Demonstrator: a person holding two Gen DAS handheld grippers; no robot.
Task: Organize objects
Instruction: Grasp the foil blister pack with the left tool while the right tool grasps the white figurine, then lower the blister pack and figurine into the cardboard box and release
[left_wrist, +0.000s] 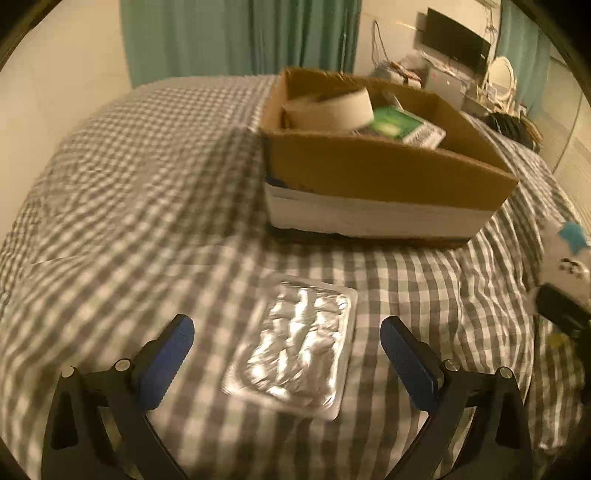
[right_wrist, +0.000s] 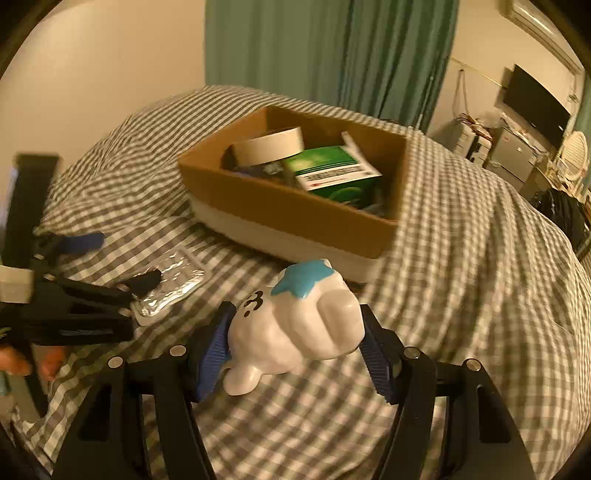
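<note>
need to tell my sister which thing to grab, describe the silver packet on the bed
On the checked bedspread, look in front of the cardboard box. The foil blister pack lies flat there between the open left tongs, the only shiny, crinkled silver thing.

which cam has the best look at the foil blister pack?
Left wrist. The foil blister pack lies flat on the checked bedspread, whole and unblocked, centered between the open left gripper fingers. In the right wrist view the pack sits small at the left edge, partly covered by the left gripper's fingers.
</note>
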